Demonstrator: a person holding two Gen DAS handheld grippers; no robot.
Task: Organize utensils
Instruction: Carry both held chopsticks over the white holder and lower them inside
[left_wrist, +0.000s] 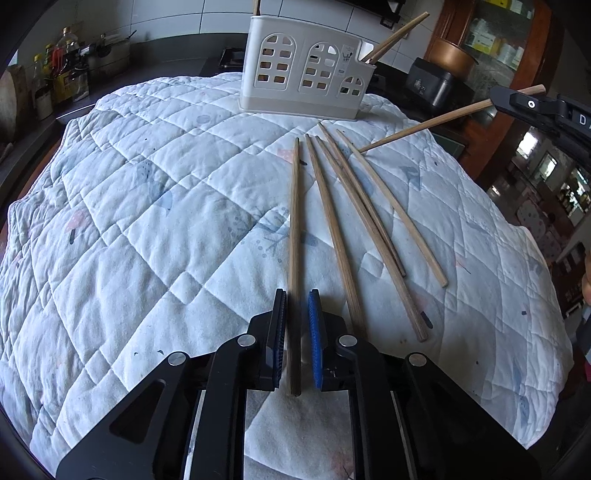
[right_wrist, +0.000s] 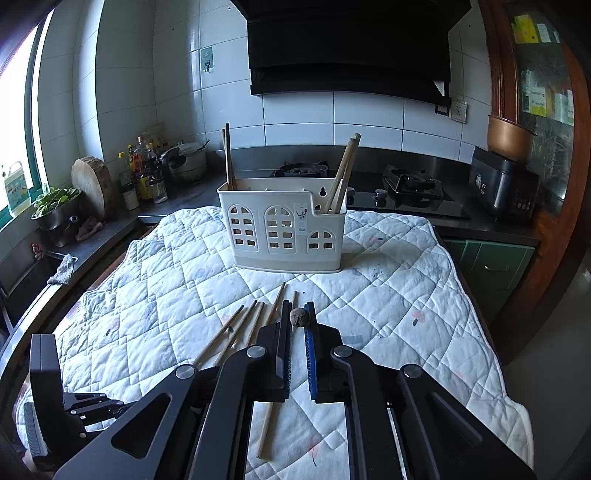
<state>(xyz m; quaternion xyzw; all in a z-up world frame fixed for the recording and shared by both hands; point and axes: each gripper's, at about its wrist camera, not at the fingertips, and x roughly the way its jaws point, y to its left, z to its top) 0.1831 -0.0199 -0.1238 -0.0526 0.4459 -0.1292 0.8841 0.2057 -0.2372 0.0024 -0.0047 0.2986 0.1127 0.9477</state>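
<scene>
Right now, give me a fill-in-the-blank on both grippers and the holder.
The left gripper has its fingers ___ around a chopstick lying flat.
The right gripper grips a second chopstick whose tip touches the ___.
The white holder has chopsticks in its left and ___ compartments.
Missing: open; quilt; right.

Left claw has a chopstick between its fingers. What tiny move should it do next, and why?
Probably squeeze the left claw shut on the chopstick: it lies flat on the quilt between the pads, a gap showing beside the blue one, so it isn't gripped yet.
</scene>
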